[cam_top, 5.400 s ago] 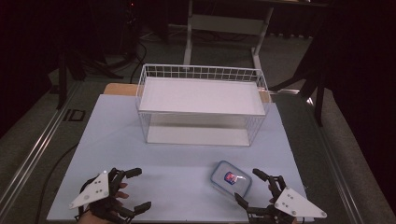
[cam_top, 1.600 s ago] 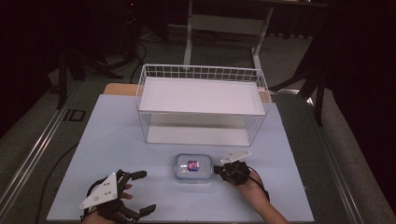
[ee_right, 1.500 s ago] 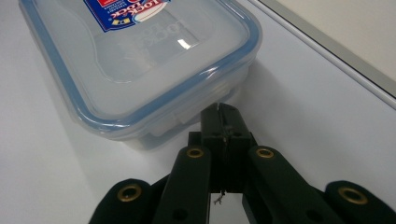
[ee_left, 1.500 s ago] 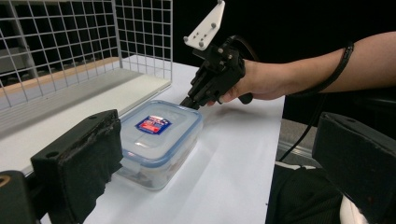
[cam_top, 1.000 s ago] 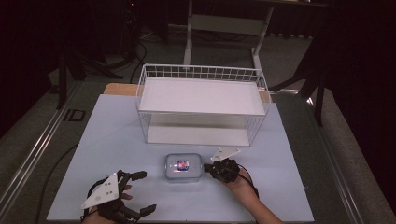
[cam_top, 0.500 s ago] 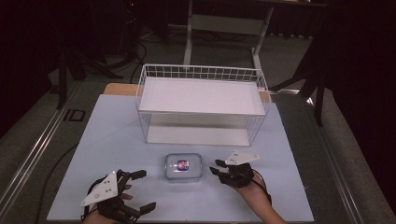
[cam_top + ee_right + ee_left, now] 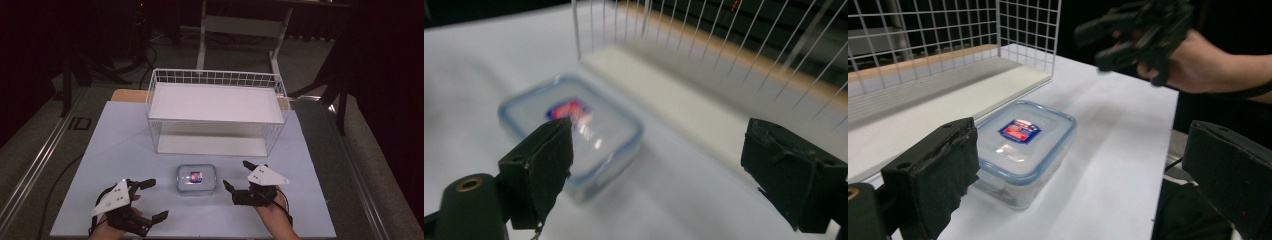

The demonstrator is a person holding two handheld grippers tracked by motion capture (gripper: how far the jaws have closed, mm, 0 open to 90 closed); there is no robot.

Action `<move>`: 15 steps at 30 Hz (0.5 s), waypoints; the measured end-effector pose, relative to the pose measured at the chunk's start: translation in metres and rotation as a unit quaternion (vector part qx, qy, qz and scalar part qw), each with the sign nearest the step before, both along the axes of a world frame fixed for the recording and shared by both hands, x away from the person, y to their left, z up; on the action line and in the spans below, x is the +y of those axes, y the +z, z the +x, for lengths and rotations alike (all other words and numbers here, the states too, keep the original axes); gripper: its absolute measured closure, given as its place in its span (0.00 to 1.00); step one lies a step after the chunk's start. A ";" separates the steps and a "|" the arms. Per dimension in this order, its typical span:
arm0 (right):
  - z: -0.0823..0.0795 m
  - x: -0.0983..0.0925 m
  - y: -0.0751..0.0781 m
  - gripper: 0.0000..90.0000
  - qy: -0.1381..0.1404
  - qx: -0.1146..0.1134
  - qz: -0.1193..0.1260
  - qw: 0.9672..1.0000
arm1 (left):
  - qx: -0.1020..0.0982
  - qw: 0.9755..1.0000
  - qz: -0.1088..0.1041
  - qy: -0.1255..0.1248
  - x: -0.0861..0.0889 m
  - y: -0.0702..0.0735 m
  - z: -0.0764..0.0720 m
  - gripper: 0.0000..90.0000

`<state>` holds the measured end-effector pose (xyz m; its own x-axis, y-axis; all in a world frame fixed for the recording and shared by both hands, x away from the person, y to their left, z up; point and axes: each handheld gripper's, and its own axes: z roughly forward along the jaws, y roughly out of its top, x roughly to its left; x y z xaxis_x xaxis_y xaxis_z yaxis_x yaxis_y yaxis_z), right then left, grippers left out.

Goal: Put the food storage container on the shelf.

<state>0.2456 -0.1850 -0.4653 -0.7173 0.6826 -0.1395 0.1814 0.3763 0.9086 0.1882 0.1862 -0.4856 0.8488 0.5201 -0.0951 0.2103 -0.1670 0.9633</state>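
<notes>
A clear plastic container (image 7: 196, 179) with a blue-rimmed lid and a red and blue label lies flat on the white table (image 7: 125, 140), just in front of the wire basket (image 7: 215, 77). My right gripper (image 7: 237, 175) hovers a little to the container's right, apart from it. Its jaws have just been opening and now stand open with nothing between them. In the right gripper view the container (image 7: 574, 130) sits beyond the left jaw. My left gripper (image 7: 156, 200) rests open at the front left, pointed toward the container (image 7: 1020, 145), with the right gripper (image 7: 1118, 40) beyond it.
The white wire basket (image 7: 1028, 30) holds a flat white board and stands at the middle back of the table. A wooden edge shows behind the basket (image 7: 724, 45). Dark floor, cables and a table frame lie beyond.
The container moved left from the front right to the table's middle. The right gripper then let go of it, opened, and drew back to the right and up. The left gripper stayed put.
</notes>
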 end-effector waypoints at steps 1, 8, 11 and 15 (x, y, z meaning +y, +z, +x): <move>-0.002 0.001 0.003 0.14 -0.002 -0.017 -0.005 1.000 | 0.001 1.000 -0.002 0.001 0.000 0.001 0.001 0.03; -0.005 0.007 0.024 0.16 0.020 -0.041 0.000 0.999 | 0.049 0.999 -0.001 0.015 -0.002 0.022 0.019 0.03; -0.001 0.009 0.027 0.27 0.040 -0.019 0.021 0.999 | 0.077 0.997 -0.003 0.013 -0.004 0.029 0.030 0.03; 0.003 0.015 0.028 0.22 0.011 -0.001 -0.001 1.000 | 0.085 0.996 -0.009 0.019 -0.010 0.041 0.041 0.03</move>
<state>0.2486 -0.1699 -0.4377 -0.7323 0.6660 -0.1423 0.1717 0.3828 0.9077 0.2294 0.1760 -0.4446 0.7996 0.5477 -0.2463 0.3771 -0.1387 0.9158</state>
